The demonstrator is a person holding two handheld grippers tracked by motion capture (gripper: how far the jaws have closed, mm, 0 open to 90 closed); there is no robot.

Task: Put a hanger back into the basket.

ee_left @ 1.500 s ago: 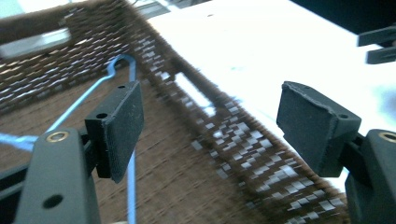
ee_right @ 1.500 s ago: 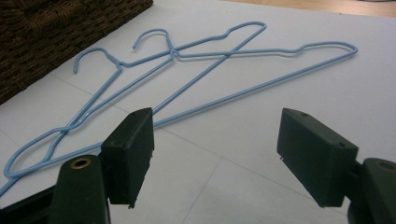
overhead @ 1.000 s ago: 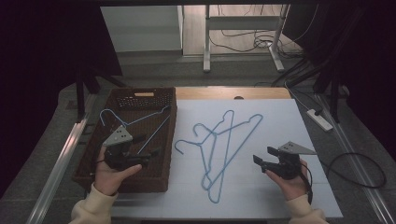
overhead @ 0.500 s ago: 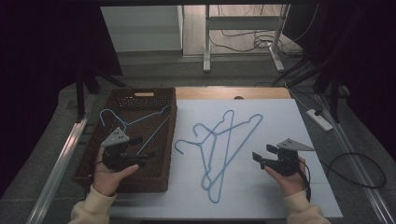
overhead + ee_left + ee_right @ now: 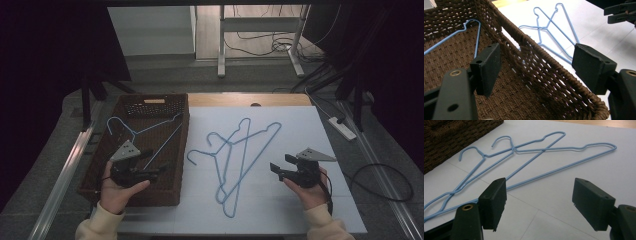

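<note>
One blue wire hanger (image 5: 142, 132) lies inside a brown wicker basket (image 5: 177, 150); two more hangers (image 5: 240, 155) lie crossed on the white table (image 5: 300, 125). Left gripper (image 5: 157, 171) hovers over the basket, right gripper (image 5: 276, 169) near the pair, both wide open and empty.

A white sheet (image 5: 280, 200) covered most of the wooden worktop (image 5: 240, 99), and on it lay two overlapping blue wire hangers (image 5: 240, 155) near the middle, with a brown wicker basket (image 5: 182, 150) standing just beside them along the left edge.
</note>
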